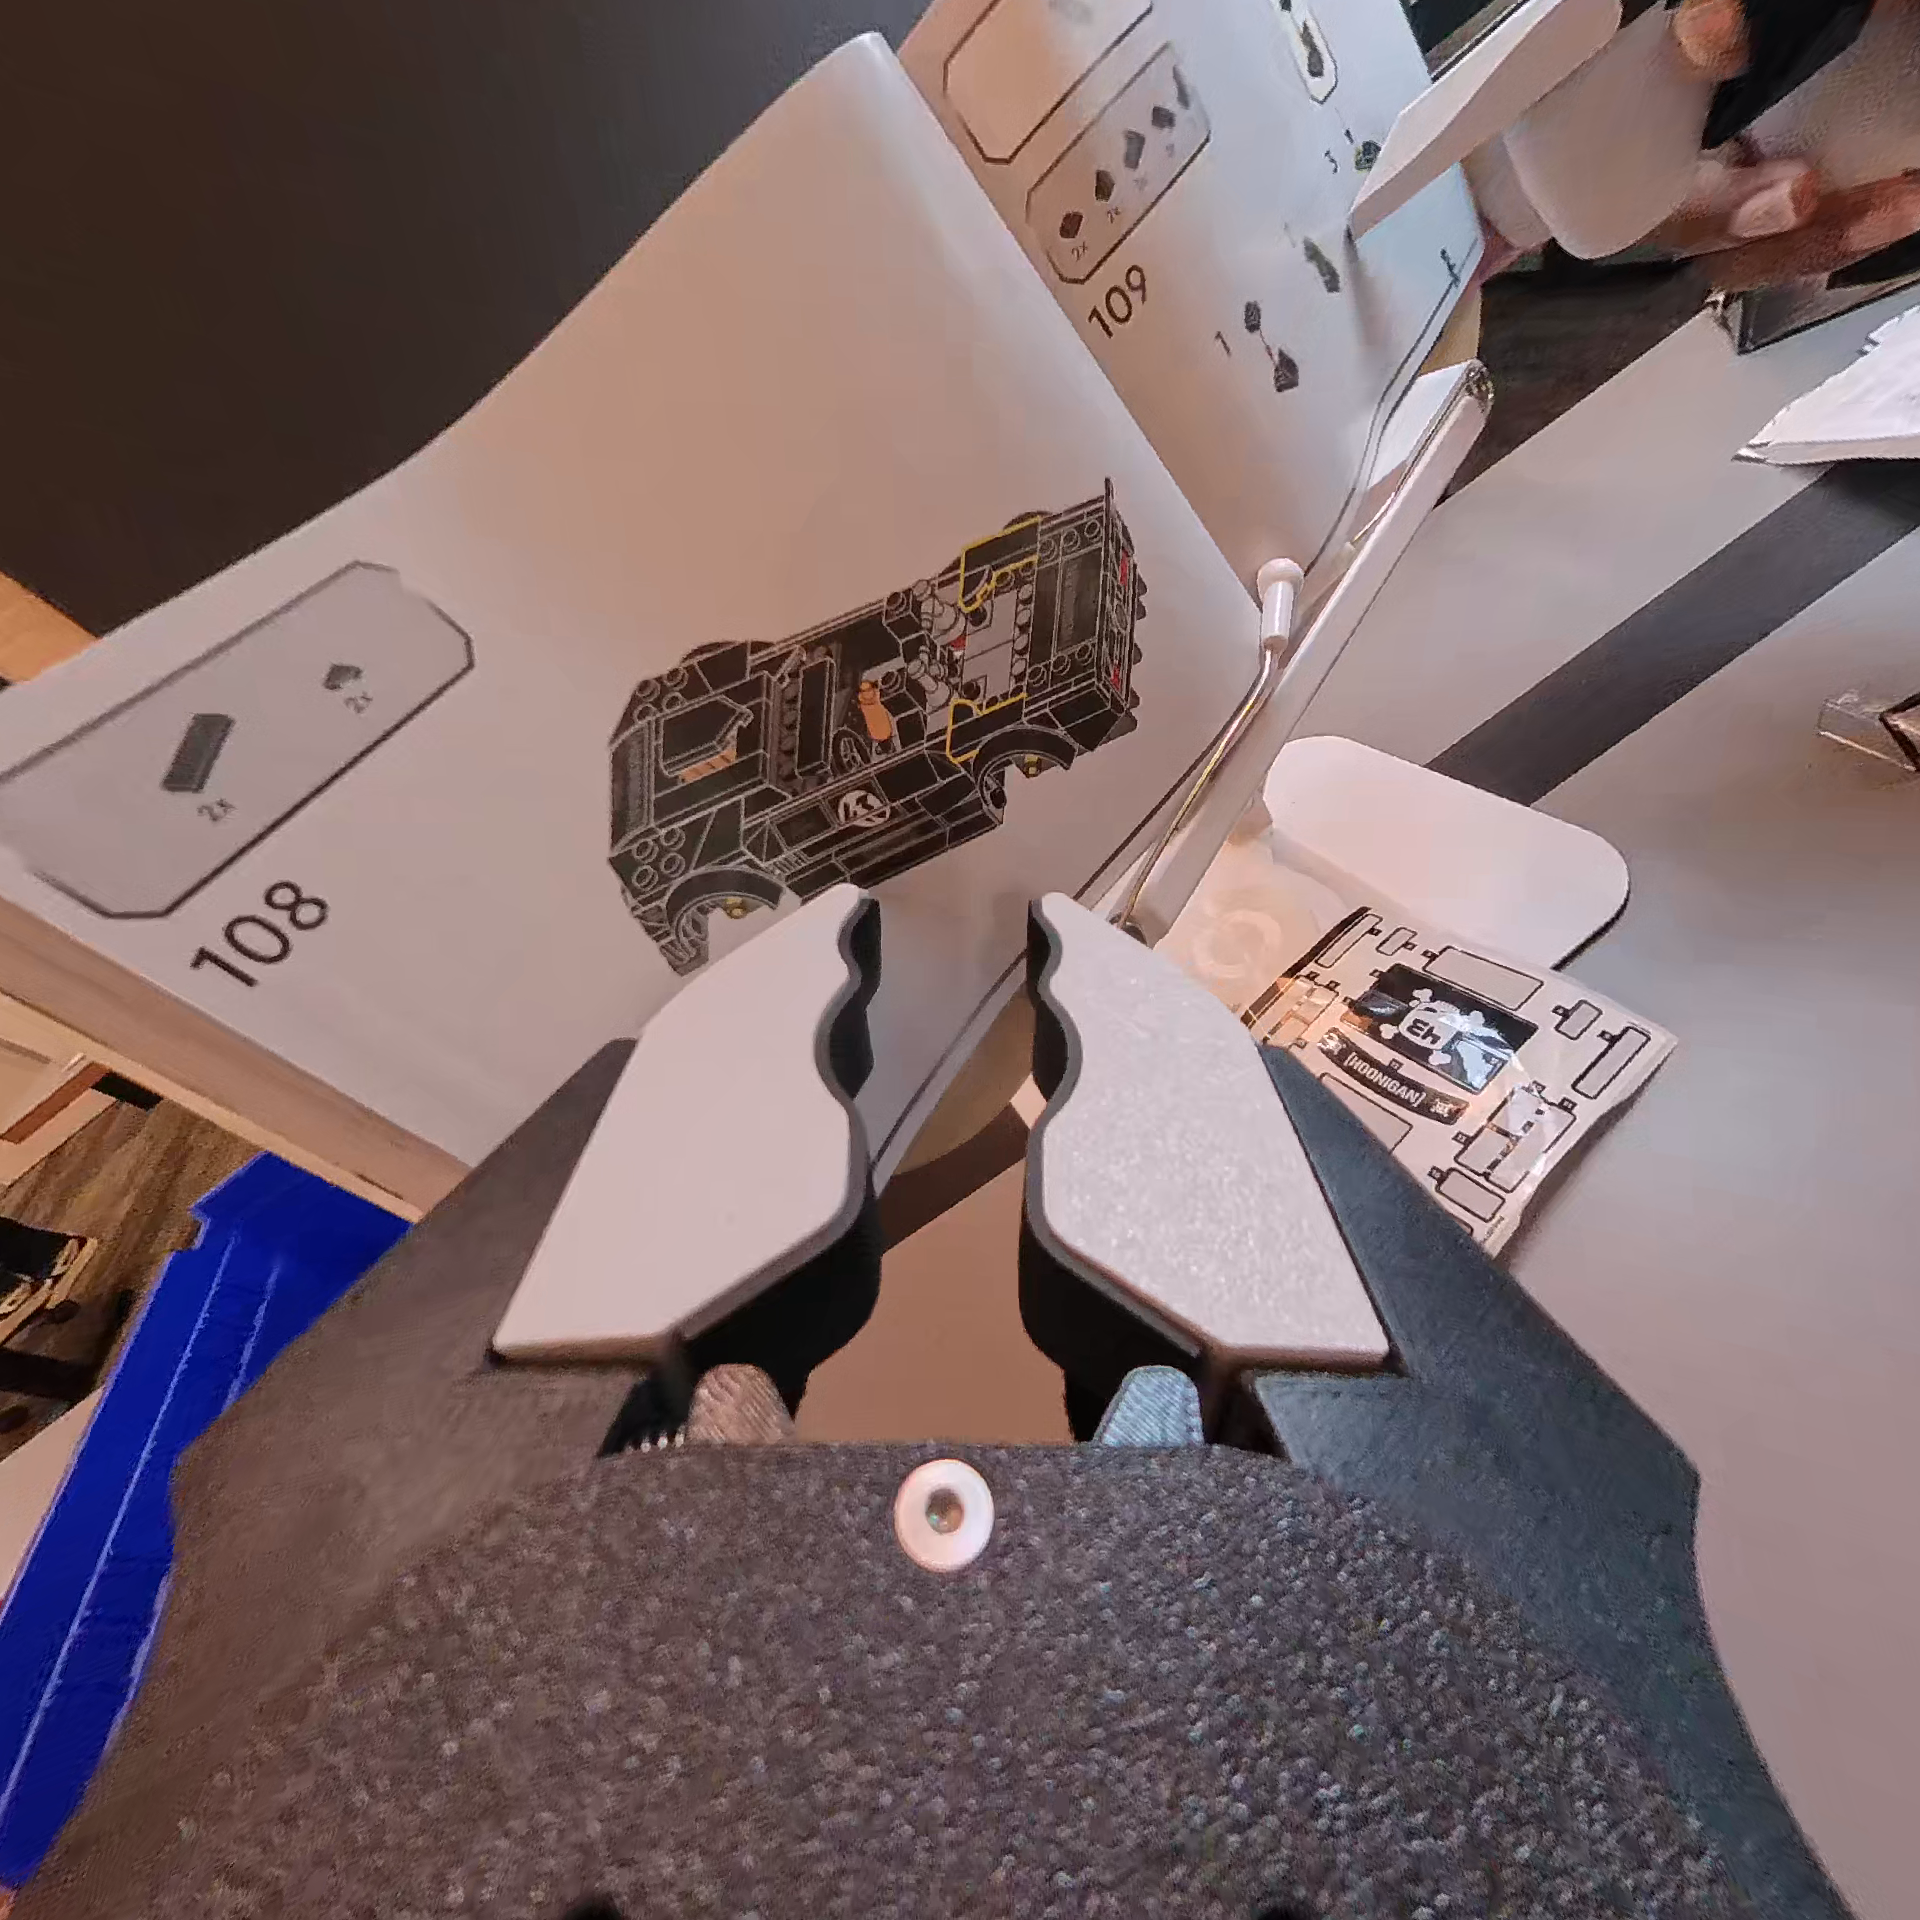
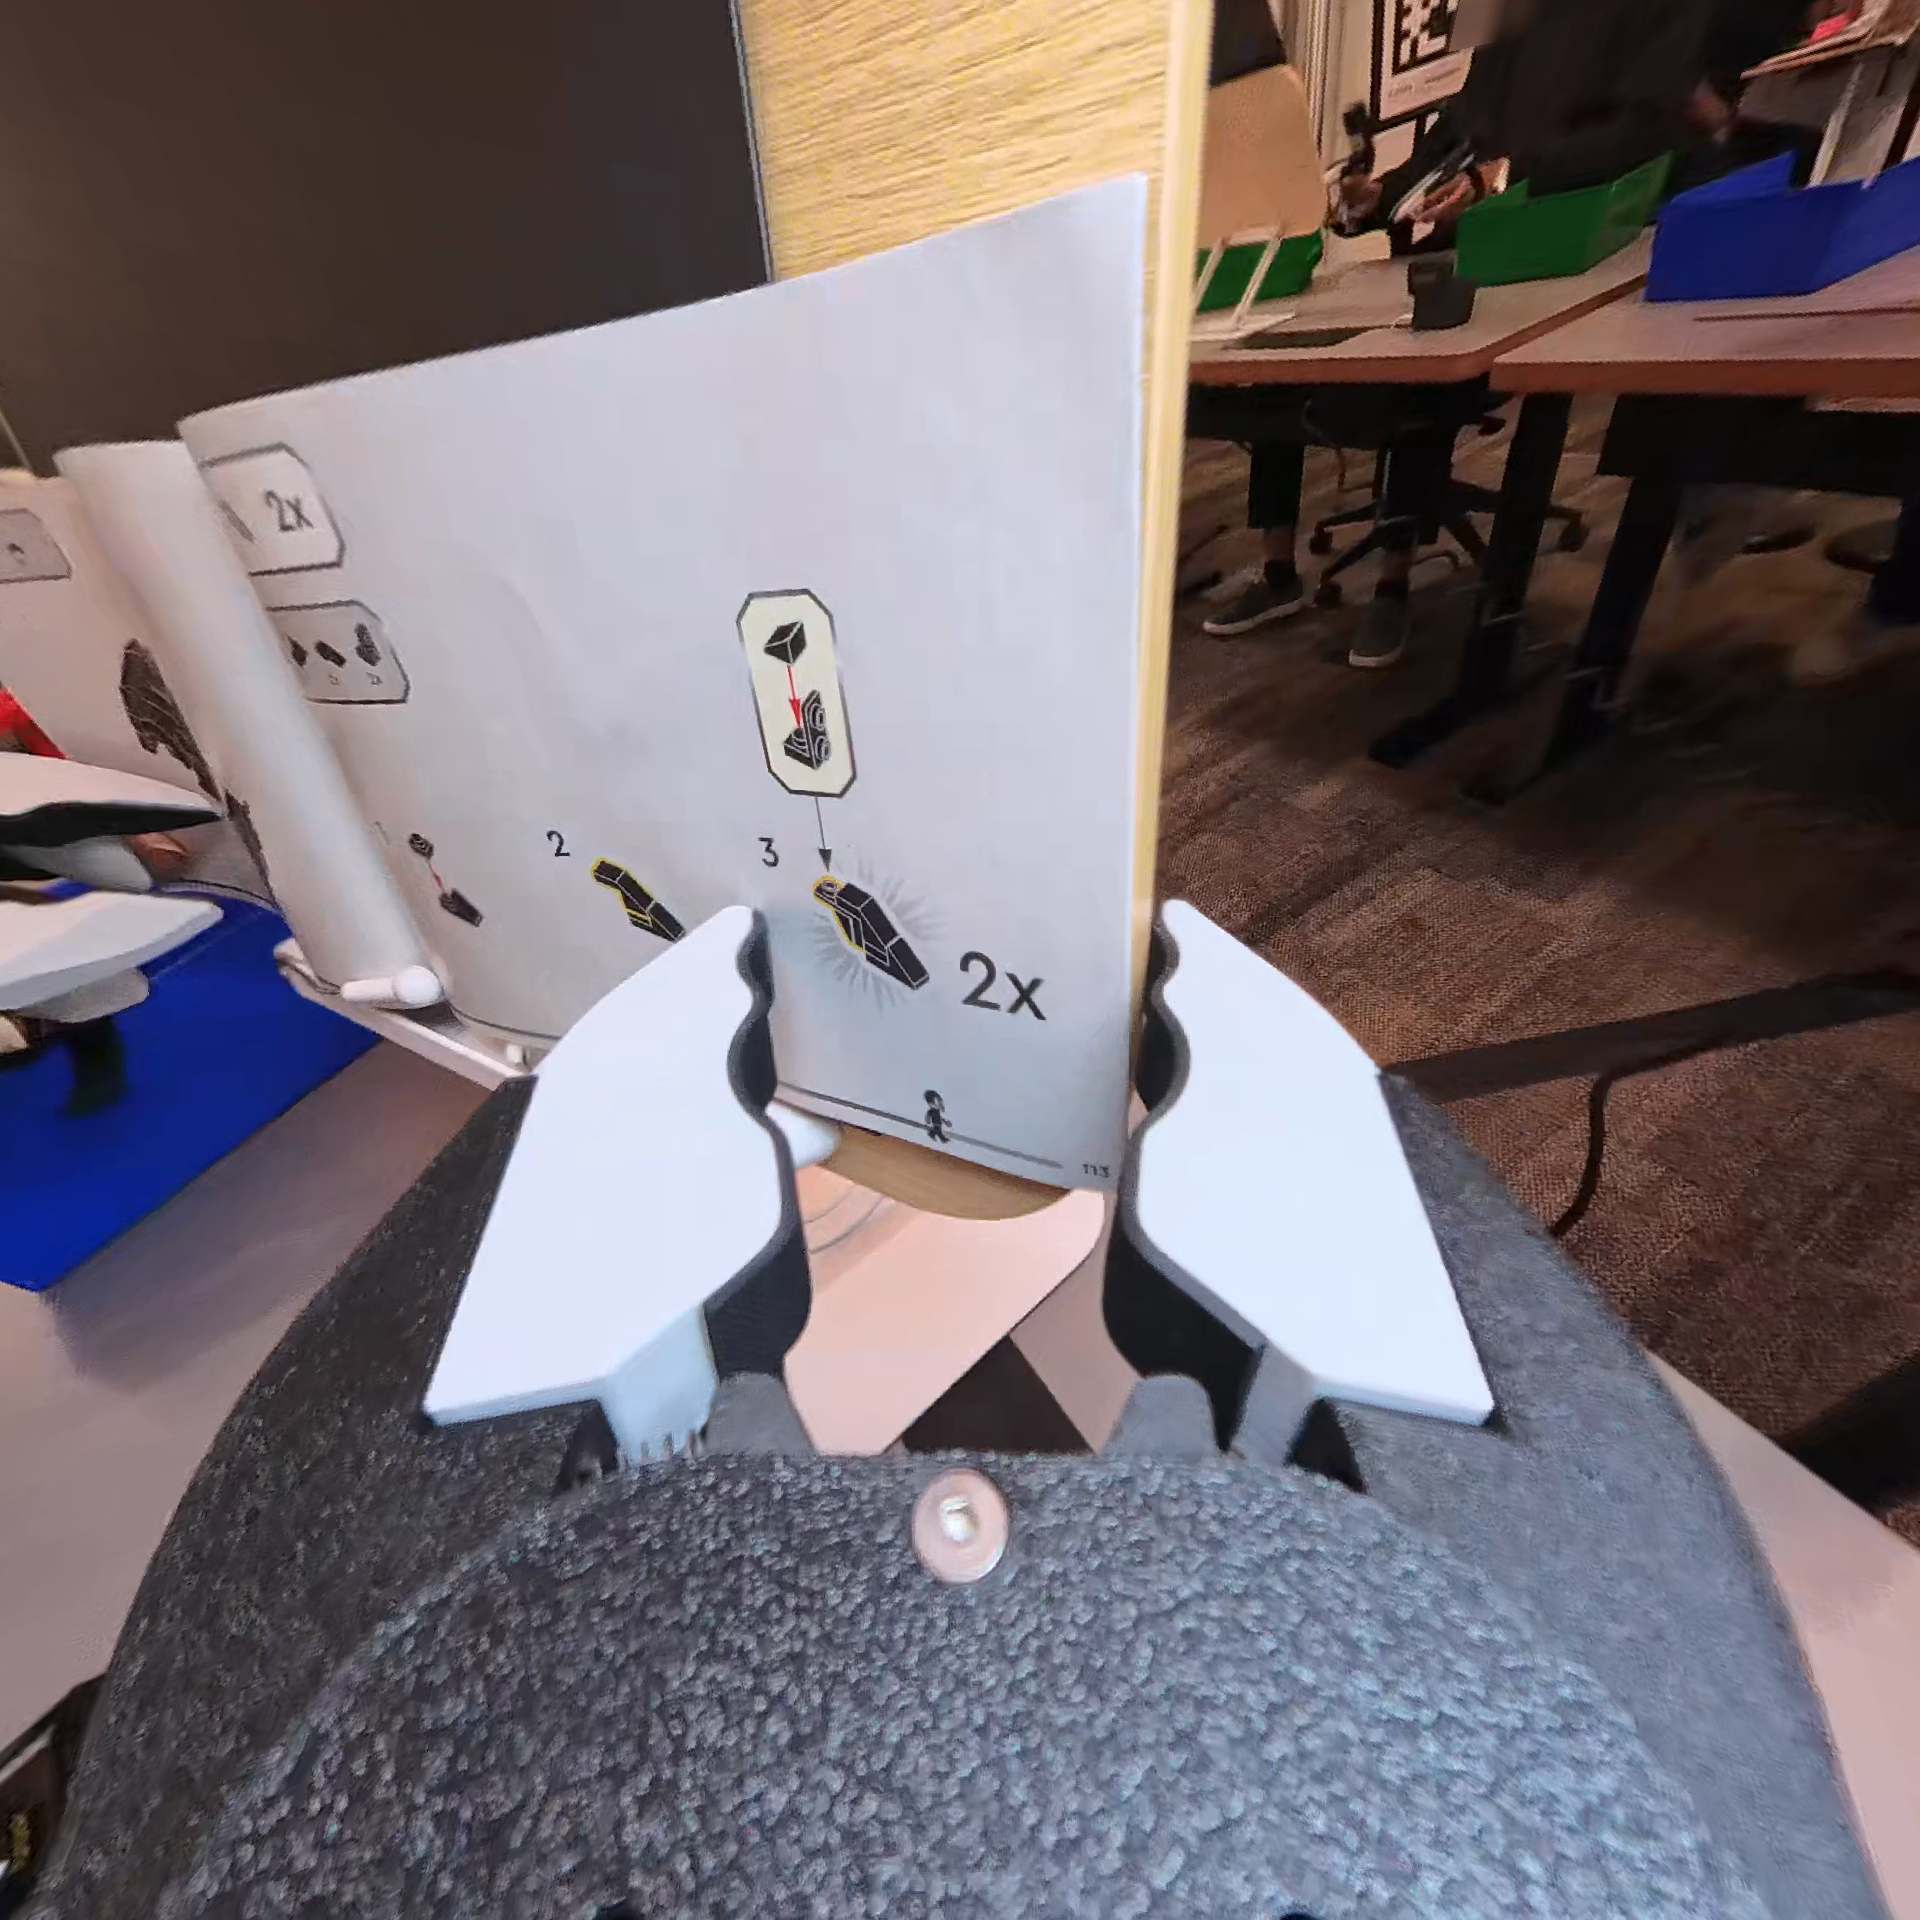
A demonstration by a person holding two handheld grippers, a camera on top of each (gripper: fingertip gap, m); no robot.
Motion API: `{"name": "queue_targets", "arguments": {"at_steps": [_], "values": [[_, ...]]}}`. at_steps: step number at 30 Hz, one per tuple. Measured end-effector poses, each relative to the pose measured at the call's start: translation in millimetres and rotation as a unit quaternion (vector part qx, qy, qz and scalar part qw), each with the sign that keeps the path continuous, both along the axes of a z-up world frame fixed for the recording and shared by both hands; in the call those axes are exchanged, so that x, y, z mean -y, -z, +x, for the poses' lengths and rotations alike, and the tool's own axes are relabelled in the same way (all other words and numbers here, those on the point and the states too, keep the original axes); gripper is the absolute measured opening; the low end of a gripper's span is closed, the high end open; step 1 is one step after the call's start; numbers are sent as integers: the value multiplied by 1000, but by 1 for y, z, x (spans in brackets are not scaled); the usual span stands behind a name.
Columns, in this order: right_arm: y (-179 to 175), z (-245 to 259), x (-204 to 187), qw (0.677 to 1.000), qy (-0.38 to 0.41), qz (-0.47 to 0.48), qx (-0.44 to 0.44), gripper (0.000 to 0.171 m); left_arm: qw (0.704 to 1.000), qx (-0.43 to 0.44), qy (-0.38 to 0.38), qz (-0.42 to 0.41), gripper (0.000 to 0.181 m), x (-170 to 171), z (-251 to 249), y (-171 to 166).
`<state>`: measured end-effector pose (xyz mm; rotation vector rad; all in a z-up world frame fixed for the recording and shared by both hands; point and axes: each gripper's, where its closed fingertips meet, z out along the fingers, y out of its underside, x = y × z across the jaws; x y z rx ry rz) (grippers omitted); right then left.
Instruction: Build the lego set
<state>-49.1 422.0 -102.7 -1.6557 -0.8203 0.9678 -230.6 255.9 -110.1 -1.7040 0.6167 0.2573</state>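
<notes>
R tool (image 2: 951, 1023), jaws spread & empty, straddles free right edge of white paper instruction booklet (image 2: 665, 582) upright at 12 o'clock; L tool (image 1: 951, 982) narrowly apart, booklet at 11

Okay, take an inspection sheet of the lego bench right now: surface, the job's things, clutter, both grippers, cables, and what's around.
Surface: grey table, mostly bare where it shows.
Job's things: instruction booklet open and propped on a white wire stand; sticker sheet flat on the table beside the stand; no loose bricks in view.
Clutter: blue bin on the table; crumpled paper at the far edge.
Grippers: left gripper open, empty, facing the car page; right gripper open, its fingers either side of a page's lower corner, contact unclear.
Cables: one dark cable on the floor.
Surroundings: carpet, other desks with green and blue bins, a seated person's legs.
</notes>
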Motion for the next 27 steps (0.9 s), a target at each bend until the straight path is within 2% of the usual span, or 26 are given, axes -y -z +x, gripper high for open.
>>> {"name": "queue_targets", "arguments": {"at_steps": [3,7,12,16,19,20,24,27], "values": [[0,8,12,1000,25,9,-8,62,1000,-11,20,13,30,3,8,-2],[1,13,25,997,66,34,2,62,996,-40,81,7,31,2,36,2],[-12,22,27,990,111,81,31,65,989,-119,89,-17,31,-18,53,13],[-19,24,33,989,113,90,45,65,981,-180,73,-17,14,-32,50,16],[-14,25,31,989,110,86,56,62,983,-162,83,-34,11,-34,50,17],[-12,25,30,989,106,81,56,61,984,-149,90,-41,3,-33,52,17],[-9,25,28,991,104,71,35,57,993,-82,83,-25,3,-33,50,11],[-6,25,28,991,107,70,32,55,994,-71,81,-11,3,-33,48,7]]}}
